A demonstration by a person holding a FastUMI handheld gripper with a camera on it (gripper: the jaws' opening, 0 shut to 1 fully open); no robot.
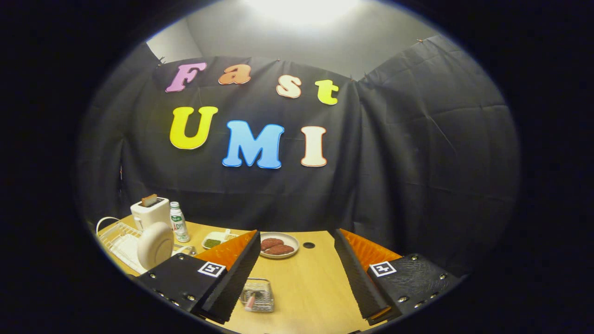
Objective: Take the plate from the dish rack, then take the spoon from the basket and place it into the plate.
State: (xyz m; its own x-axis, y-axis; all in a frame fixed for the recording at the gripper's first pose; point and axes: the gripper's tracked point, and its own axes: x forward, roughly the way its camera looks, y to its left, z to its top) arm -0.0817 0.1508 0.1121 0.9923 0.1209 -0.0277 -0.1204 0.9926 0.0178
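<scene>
Here the claw [297, 260] gapes apart above the basket [258, 295]; bottle [178, 221] label unreadable.

1. The white wire dish rack [116, 236] is cut off at its near corner by a finger [222, 273] of the hand-held gripper [297, 278].
2. The small wire mesh basket [258, 295] is partly hidden behind that finger.
3. The white bottle's [178, 221] label is too small to read.
</scene>
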